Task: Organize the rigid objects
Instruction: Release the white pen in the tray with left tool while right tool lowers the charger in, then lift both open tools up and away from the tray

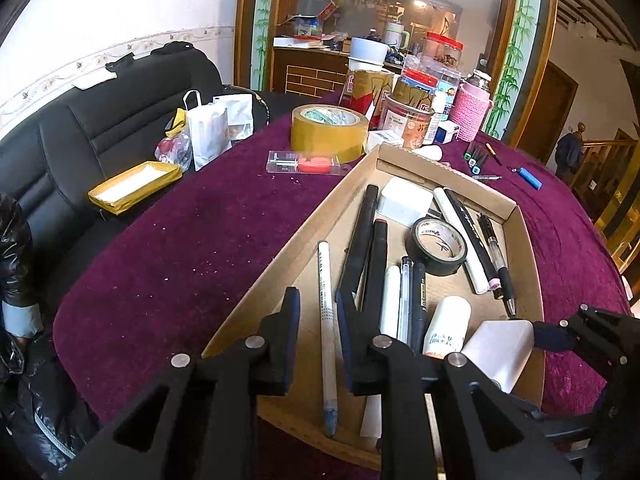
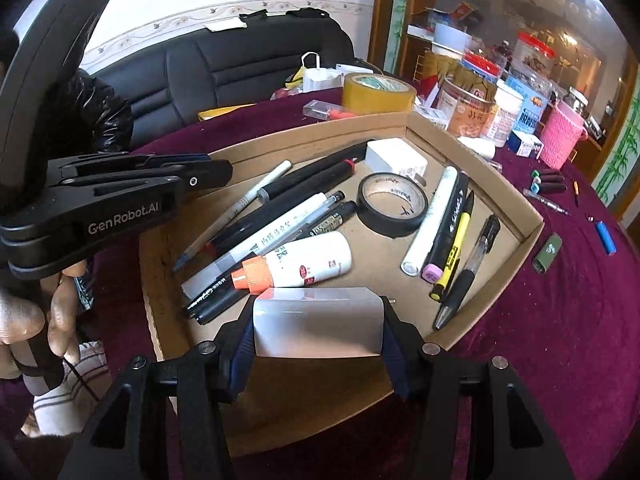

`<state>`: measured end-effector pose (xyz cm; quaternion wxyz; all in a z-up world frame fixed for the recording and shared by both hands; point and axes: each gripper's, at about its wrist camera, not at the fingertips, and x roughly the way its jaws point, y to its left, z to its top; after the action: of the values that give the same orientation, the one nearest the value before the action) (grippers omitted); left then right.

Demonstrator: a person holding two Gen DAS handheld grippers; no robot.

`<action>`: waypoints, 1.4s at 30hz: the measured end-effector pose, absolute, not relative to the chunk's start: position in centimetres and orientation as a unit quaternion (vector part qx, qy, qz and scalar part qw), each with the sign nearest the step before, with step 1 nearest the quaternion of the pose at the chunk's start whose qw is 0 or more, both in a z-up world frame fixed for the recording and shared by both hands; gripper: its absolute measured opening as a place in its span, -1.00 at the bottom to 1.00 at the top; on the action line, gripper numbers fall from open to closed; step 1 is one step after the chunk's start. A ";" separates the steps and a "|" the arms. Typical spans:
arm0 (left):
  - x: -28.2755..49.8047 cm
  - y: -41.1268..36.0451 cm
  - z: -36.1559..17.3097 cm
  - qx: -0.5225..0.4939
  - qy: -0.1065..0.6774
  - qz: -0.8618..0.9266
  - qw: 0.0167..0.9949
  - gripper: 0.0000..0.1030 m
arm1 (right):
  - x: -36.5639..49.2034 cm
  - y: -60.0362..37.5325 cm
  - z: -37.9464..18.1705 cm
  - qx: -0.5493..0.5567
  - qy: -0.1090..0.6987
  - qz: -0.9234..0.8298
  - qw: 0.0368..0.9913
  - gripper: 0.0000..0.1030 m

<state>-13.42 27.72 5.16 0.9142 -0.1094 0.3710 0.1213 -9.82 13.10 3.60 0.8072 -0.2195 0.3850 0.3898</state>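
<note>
Crosswise, white block (image 2: 318,322) between right gripper (image 2: 318,350) fingers (image 2: 394,354).

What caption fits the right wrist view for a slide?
Right hand-held gripper holds a white block over a cardboard tray of pens.

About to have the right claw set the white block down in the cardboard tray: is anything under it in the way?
Nothing visible. The right claw holds the white block over bare tray floor near the cardboard tray front edge. The white bottle with an orange cap lies just beyond, apart from it.
</note>
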 end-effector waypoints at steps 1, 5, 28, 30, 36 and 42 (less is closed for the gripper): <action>-13.5 27.7 5.2 -0.110 0.370 0.122 0.915 -0.51 | -9.7 13.2 3.6 -0.221 0.381 0.386 0.810 0.17; -14.0 27.7 5.7 -0.108 0.361 0.129 0.917 -0.09 | -9.1 13.2 3.6 -0.234 0.360 0.362 0.828 0.22; -24.2 22.4 15.9 -0.043 0.106 0.269 0.956 1.00 | -10.4 2.3 8.7 -0.013 0.303 0.258 0.917 0.72; -24.2 21.6 16.1 -0.049 0.111 0.243 0.962 1.00 | -11.3 1.2 8.6 0.014 0.295 0.249 0.922 0.76; -21.5 20.8 13.9 -0.066 0.217 0.184 0.956 1.00 | -13.9 0.2 8.1 0.019 0.287 0.232 0.929 0.83; -20.9 19.2 12.6 -0.054 0.246 0.198 0.947 1.00 | -16.1 1.7 5.7 -0.015 0.323 0.244 0.914 0.84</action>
<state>-20.90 19.20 12.61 0.9472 -0.0541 0.2463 0.1982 -16.11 1.73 5.73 0.9143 -0.0150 0.3226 0.2443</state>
